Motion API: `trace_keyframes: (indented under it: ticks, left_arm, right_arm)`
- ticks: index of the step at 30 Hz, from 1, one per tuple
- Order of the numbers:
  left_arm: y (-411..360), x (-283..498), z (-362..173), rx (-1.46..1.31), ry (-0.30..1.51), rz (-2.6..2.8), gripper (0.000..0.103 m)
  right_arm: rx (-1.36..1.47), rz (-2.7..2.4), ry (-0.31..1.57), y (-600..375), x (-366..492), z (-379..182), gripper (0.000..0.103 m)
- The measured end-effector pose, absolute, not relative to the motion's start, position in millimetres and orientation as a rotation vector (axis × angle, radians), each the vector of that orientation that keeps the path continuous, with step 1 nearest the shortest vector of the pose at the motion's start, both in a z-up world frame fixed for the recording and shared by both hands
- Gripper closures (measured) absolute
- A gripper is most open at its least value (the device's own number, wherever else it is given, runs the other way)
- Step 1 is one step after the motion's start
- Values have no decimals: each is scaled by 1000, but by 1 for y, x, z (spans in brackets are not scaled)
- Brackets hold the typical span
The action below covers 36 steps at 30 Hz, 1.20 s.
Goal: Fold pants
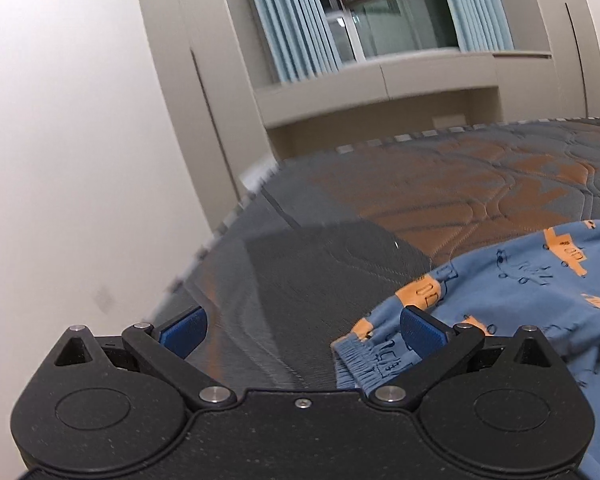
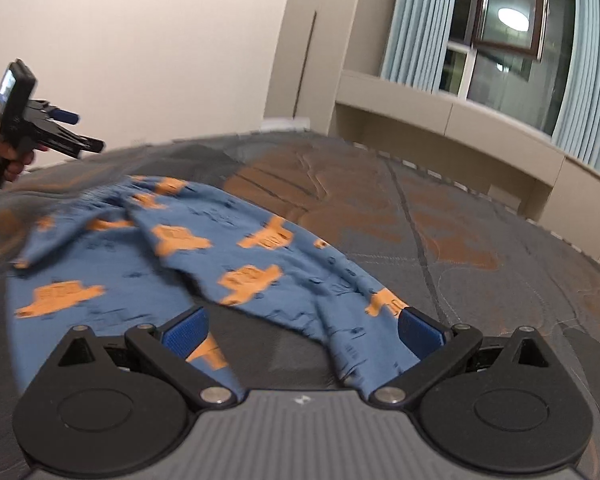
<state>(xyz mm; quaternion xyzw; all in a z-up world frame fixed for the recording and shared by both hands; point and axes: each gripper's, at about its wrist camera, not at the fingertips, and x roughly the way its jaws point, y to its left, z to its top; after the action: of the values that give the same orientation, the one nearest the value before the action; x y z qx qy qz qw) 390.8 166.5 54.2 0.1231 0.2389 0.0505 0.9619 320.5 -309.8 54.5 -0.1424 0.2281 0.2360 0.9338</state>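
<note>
Rumpled pants [image 2: 204,256] across quilted mattress [image 2: 480,248]

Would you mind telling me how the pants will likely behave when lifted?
The pants lie rumpled in soft folds, so they'll probably droop from any grip. The thin fabric looks light. The gathered waistband may offer a firmer hold.

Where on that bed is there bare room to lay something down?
Bare mattress lies beyond the pants, toward the window, and left of the waistband toward the wall. The near middle is crowded with crumpled pants.
</note>
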Motion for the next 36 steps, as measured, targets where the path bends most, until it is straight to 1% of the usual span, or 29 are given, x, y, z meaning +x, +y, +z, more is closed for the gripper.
trace_keyframes:
  ticks: [4,10,15,16,18,21,23,25,28,29,30,31,32,33,34,36]
  left_arm:
    - [174,422,27,246,528,37,0]
    - [166,467,19,243,544,-67,1]
    - [153,496,14,232,595,-122,1]
    - [151,499,13,230,602,-135,3]
    - [150,503,11,218,614,-159,9]
    - [147,505,12,211,626,-191,11]
    - [147,505,13,211,629,-195,12]
    - [147,506,13,215,639,-198,12]
    - [145,506,12,236,644,-205,12]
    - [144,506,12,238,646,-212,14]
    - [143,507,12,238,653,-221,19]
    - [142,508,12,238,663,-228,21]
    - [140,510,10,242,676,-234,27]
    - [139,512,9,251,691,-239,33]
    - [138,513,7,256,698,-235,36]
    - [137,517,5,253,717,-222,49]
  right_arm:
    - [-279,479,516,-311,377,39,0]
    - [-226,496,617,-313,451,21,1]
    - [-149,530,673,-313,500,15,10]
    - [-133,543,671,-313,507,15,11]
    - [-115,559,671,-311,518,16,12]
    - [-113,595,683,-302,532,14,15]
    - [-132,622,687,-294,537,13,18]
    - [-148,647,685,-285,541,12,19]
    - [-173,669,687,-270,545,10,23]
    - [-184,674,692,-265,546,9,30]
    - [-194,679,697,-261,547,7,42]
    - [-207,681,704,-257,547,6,50]
    - [-222,680,709,-253,547,5,61]
    - [-234,677,708,-250,546,4,68]
    - [-244,679,706,-248,545,3,72]
    - [-247,681,702,-247,542,3,85]
